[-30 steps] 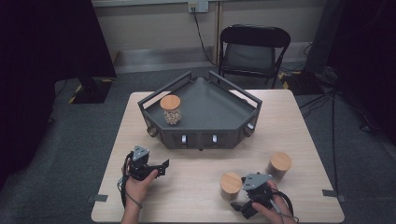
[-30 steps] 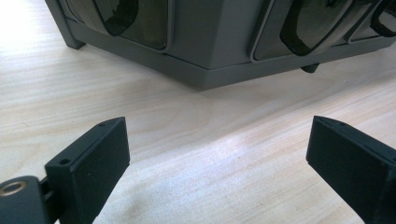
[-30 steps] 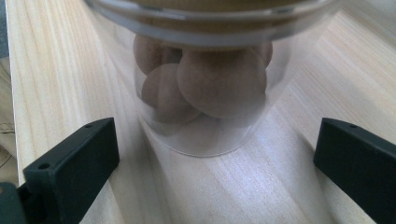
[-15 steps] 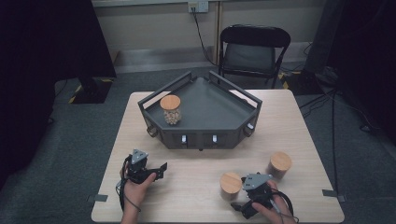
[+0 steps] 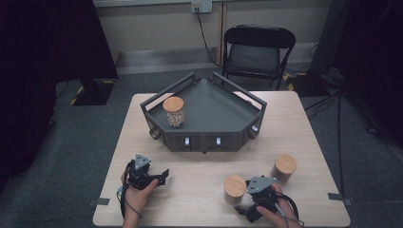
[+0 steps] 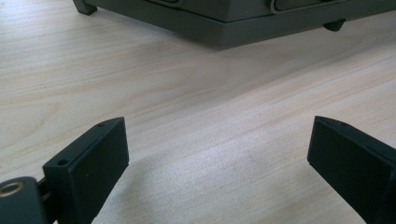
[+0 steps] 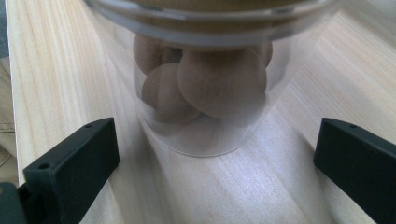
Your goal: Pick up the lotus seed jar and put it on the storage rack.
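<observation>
A dark grey tray (image 5: 223, 107) with raised rails stands at the middle of the table, its front edge (image 6: 224, 32) close ahead in the left gripper view. Inside it, at the left, a glass jar (image 5: 173, 112) with a wooden lid stands upright. Two more lidded jars stand on the table at the front right, one (image 5: 235, 189) nearer me and one (image 5: 284, 167) farther right. My left gripper (image 5: 163, 176) (image 6: 217, 135) rests on the table in front of the tray, open and holding nothing. My right gripper (image 5: 246, 209) (image 7: 215, 140) is open, with the nearer jar (image 7: 205, 88) of round brown pieces just ahead between its jaws, untouched.
The wooden table (image 5: 304, 137) has bare room at both sides of the tray and between my two hands. A black folding chair (image 5: 259, 52) stands behind the table, with cables on the floor at the right.
</observation>
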Demonstrator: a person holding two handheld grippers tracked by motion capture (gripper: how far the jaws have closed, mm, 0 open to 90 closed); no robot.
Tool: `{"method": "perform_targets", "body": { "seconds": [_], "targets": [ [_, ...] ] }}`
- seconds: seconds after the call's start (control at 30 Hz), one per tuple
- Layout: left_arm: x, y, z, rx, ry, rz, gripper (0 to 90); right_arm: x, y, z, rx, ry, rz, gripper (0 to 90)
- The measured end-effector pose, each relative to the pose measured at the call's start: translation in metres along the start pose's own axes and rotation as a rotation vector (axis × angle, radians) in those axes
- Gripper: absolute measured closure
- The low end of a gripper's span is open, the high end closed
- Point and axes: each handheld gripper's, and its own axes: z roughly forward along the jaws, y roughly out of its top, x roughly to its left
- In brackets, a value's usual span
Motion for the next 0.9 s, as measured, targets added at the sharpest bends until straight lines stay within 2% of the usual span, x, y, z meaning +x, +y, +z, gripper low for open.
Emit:
{"method": "perform_targets", "body": {
  "seconds": [0.17, 0.5, 0.67, 0.9],
  "targets": [
    [-0.0036, 0.0017, 0.0004, 0.024, 0.024, 0.011, 5.3, 0.0, 0.0, 0.0, 0.0, 0.0, 0.0, 0.0],
    [-0.0068, -0.0006, 0.0028, 0.053, 0.046, 0.023, 5.5, 0.0, 0.0, 0.0, 0.0, 0.0, 0.0, 0.0],
    [-0.0082, 0.0031, 0.0042, 0.084, 0.046, 0.037, 5.4, 0.0, 0.0, 0.0, 0.0, 0.0, 0.0, 0.0],
    [-0.0072, 0.0033, 0.0039, 0.09, 0.04, 0.036, 3.6, 0.0, 0.0, 0.0, 0.0, 0.0, 0.0, 0.0]
  ]
}}
